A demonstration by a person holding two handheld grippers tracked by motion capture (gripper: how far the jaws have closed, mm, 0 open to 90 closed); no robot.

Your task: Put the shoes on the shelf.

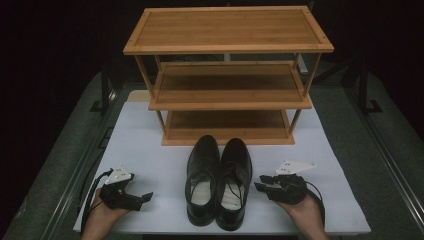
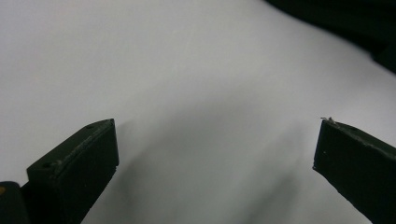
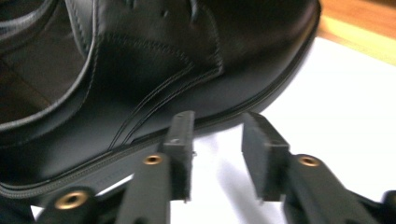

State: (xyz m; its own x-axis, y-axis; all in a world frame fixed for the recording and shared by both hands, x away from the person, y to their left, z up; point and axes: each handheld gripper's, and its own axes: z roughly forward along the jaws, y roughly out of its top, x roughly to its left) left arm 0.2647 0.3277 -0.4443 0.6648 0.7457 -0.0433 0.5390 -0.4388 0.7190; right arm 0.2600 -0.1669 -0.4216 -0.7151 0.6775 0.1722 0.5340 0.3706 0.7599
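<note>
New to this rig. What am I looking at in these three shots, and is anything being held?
A person sits at a white table with a hand-held two-jaw gripper in each hand. The high view looks down from above: left gripper, right gripper, a pair of black shoes between them, and a wooden three-shelf rack behind. The other two pictures come from cameras riding on the grippers. The left one sees its open jaws over bare table; the right one sees its jaws, parted with nothing between them, close to the right shoe's side. Nothing is held.
</note>
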